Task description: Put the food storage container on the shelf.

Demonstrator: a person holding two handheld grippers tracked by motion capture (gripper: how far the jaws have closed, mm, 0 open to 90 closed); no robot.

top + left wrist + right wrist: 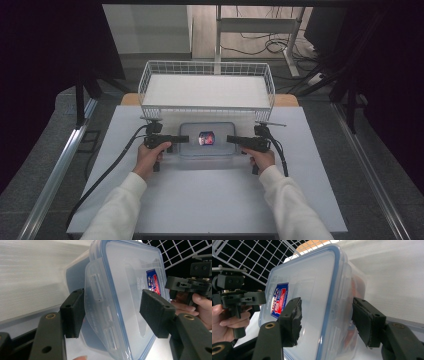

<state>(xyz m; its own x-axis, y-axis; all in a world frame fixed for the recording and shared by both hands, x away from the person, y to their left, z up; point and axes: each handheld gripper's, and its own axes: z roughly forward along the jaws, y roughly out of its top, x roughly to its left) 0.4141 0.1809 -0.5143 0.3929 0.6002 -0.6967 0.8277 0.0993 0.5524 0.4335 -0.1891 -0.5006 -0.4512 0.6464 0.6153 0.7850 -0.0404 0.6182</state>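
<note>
Seen from above, a person's two hands hold a gripper at either end of a clear box (207, 139) with a blue-rimmed lid, which sits flat on the white table (210, 200), just in front of a wire basket (207, 90). A red and blue label (206, 138) marks the middle of the lid. The left gripper (184, 139) points in at the box's left end, the right gripper (231, 139) at its right end, both held level and facing each other. In the left gripper view, the jaws stand partly open astride the lid's end latch (100, 305): one pad lies against the latch flap on the box's side, while the other stands over the lid top with no clear pressure showing. In the right gripper view, the jaws likewise straddle the lid's rim at the opposite end, one pad over the lid, the other beside the box wall with a visible gap. Neither pair of pads clamps the box. Long white sleeves (125, 205) enter from the bottom edge.
</note>
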